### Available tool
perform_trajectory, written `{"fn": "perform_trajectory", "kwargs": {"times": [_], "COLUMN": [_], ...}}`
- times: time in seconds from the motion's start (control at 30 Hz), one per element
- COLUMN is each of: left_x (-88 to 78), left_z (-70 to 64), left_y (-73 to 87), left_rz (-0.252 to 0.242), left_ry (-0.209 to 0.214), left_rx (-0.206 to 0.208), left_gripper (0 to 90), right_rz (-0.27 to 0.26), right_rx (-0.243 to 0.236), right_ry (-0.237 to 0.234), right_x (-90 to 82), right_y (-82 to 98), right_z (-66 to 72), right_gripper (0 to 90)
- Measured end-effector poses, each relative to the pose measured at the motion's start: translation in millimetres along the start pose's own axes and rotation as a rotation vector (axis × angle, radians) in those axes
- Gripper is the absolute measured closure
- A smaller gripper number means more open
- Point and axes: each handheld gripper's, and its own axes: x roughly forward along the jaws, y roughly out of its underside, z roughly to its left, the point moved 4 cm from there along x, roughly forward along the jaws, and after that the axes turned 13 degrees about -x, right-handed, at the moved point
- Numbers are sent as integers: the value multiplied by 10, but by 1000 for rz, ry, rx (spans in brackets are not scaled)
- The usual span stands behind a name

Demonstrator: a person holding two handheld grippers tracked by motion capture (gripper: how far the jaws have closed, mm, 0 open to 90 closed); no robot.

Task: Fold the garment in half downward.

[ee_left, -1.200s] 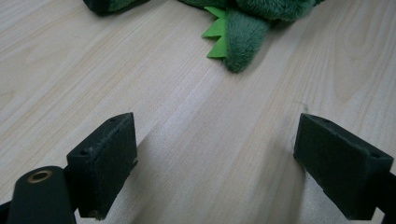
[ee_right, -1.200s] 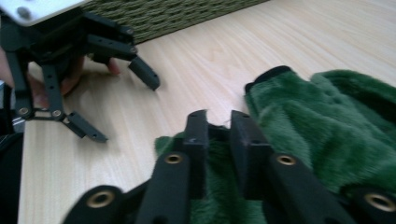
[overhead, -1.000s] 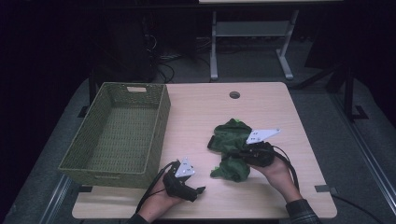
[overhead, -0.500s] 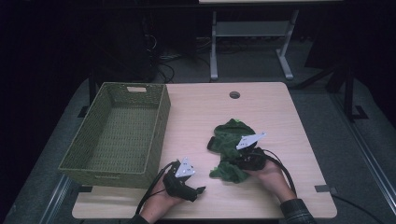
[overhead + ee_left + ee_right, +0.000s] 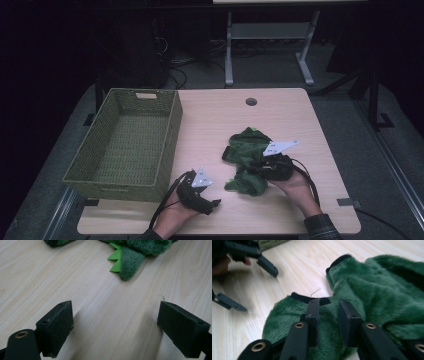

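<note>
The green plush garment [image 5: 248,161] is lying crumpled right of centre on the table [image 5: 215,120], well apart from the basket [image 5: 125,145]; the right gripper [image 5: 328,315] is sitting on it, jaws just loosening around fur; the left gripper [image 5: 120,327] is resting nearby, released wide, garment lying ahead

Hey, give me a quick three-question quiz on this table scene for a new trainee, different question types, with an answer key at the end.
1. True or false: the green plush garment lies inside the woven basket.
2. Which gripper has its jaws over the garment? A) left gripper B) right gripper C) neither
3. Fill in: in the left gripper view, a bright green zigzag trim lies on the wooden ____.

Key:
1. False; it lies on the table, right of the basket.
2. B; its jaws have just been opening, with plush between them.
3. table
</note>
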Motion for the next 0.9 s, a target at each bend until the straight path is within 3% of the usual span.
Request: {"fn": "perform_trajectory", "kwargs": {"times": [0.1, 0.27, 0.53, 0.9], "left_x": [20, 4, -20, 61], "left_z": [-5, 69, 162, 304], "left_y": [-48, -215, -538, -987], "left_rz": [4, -17, -61, -89], "left_ry": [35, 39, 78, 68], "left_rx": [-12, -6, -13, -4], "left_gripper": [136, 136, 140, 157], "right_rz": [-8, 23, 3, 7], "right_rx": [16, 10, 36, 73], "right_ry": [13, 29, 52, 81], "right_x": [-57, -118, -222, -275], "right_y": [-20, -48, -71, -156], "right_z": [-24, -89, -247, -490], "right_gripper": [635, 584, 549, 528]}}
